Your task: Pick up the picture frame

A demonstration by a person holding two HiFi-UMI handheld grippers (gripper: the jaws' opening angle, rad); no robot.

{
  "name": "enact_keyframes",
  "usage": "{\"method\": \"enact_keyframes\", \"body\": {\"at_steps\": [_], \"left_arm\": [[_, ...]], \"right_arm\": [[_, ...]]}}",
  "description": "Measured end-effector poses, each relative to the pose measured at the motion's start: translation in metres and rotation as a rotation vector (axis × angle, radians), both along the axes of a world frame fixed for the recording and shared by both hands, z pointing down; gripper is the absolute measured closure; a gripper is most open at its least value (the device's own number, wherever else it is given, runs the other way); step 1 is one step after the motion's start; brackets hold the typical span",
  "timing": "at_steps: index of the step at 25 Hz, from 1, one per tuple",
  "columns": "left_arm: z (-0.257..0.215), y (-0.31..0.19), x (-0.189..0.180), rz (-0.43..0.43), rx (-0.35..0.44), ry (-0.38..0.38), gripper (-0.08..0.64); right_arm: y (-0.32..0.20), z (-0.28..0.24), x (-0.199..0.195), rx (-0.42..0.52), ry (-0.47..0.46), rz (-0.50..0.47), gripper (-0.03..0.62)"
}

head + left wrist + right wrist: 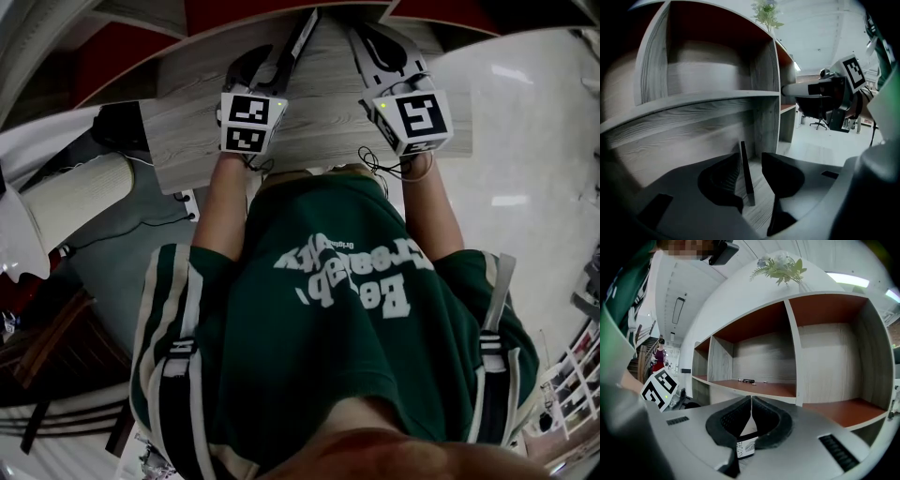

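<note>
Both my arms reach forward side by side to the shelf unit (693, 105); the picture frame (747, 180) stands between the spread jaws of the left gripper (751, 161).

I have the left gripper tilted down at the grey wood-grain board. Its dark ribbed pads sit apart and are not pressing on the frame. I see the frame edge-on as a thin, flat dark slab, upright on the board and closer to the left pad. The right gripper (751, 401) points almost level at the red-brown compartments, its jaws pinched on a thin white printed card (746, 445).
</note>
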State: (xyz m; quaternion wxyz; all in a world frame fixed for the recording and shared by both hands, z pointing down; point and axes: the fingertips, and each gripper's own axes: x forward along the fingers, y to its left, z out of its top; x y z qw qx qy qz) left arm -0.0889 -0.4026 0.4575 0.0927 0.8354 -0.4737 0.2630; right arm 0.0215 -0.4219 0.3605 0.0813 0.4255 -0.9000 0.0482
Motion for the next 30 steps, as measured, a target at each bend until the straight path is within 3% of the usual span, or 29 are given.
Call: {"method": "enact_keyframes", "body": {"at_steps": [9,12,17,23,27,30], "left_arm": [[0.053,-0.011,-0.012,-0.048,-0.01,0.039,0.362],[0.066,-0.014,-0.014,-0.049,-0.004,0.02,0.362],[0.091,-0.021,-0.016,-0.086,-0.038,0.064,0.362],[0.117,-0.03,-0.019,-0.085,-0.043,0.043,0.362],[0.129,-0.034,-0.017,-0.096,-0.053,0.065,0.362],[0.135,-0.038,-0.017,-0.105,-0.07,0.087,0.362]], "right_arm": [[-0.009,0.003,-0.019,0.052,-0.011,-0.026,0.558],[-0.01,0.008,-0.022,0.03,0.008,-0.022,0.558],[-0.011,0.021,-0.017,-0.061,0.073,0.009,0.558],[-0.012,0.032,-0.022,-0.074,0.088,-0.005,0.558],[-0.013,0.03,-0.029,0.006,0.053,-0.047,0.558],[-0.013,0.032,-0.03,-0.012,0.068,-0.049,0.558]]}}
